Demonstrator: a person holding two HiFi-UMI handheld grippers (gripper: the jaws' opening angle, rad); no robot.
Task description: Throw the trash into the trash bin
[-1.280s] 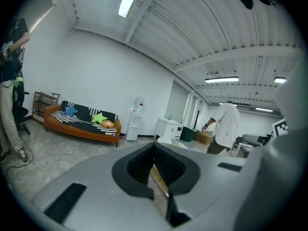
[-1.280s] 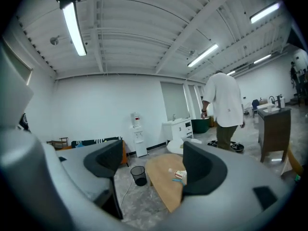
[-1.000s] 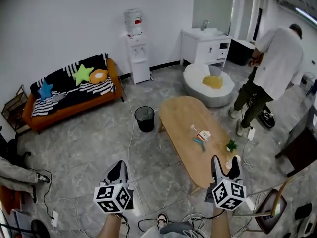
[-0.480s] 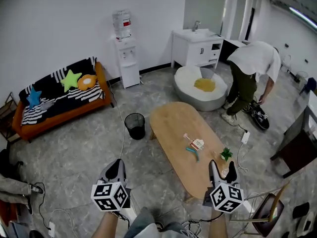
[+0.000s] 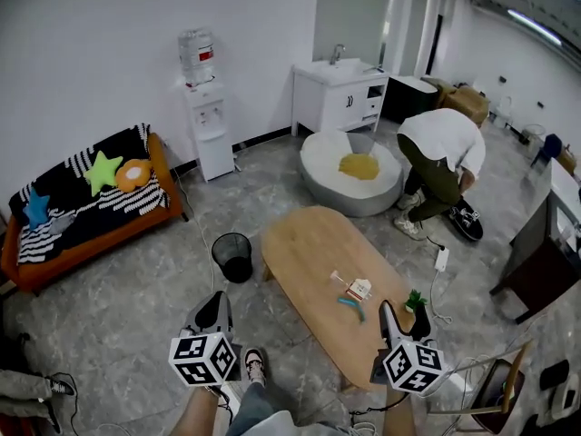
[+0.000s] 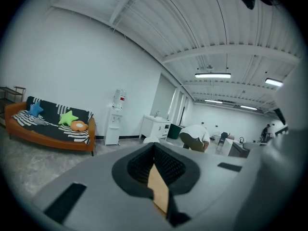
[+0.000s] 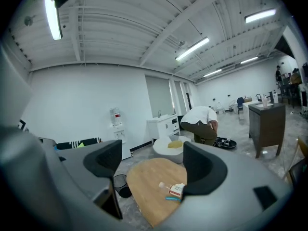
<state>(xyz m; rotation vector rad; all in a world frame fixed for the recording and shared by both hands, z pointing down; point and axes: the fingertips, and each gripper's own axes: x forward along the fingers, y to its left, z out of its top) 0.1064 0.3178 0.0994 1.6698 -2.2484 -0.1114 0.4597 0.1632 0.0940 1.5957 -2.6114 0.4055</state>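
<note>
1. A person stands on a grey stone-pattern floor and holds two grippers low in front, as the head view shows. The left gripper [image 5: 215,305] hangs over the floor, and the right gripper [image 5: 404,314] is at the near end of an oval wooden table [image 5: 304,248].
2. In the left gripper view the jaws are drawn together. A tan sliver shows at their seam, and what it is cannot be told.
3. In the right gripper view the jaws stand well apart with nothing between them. They frame the table top beyond.
4. The trash lies on the table, well apart from both grippers. It is a small white-and-red carton [image 5: 359,289], a teal strip [image 5: 350,306] just beside it, and a pale stick-like piece [image 5: 338,278].
5. The black mesh trash bin [image 5: 233,256] stands on the floor just beside the table's left edge.
6. A small green plant [image 5: 416,300] sits near the table's right rim.
7. Beyond the table, a person in a white shirt [image 5: 442,148] bends over beside a white beanbag [image 5: 349,175].
</note>
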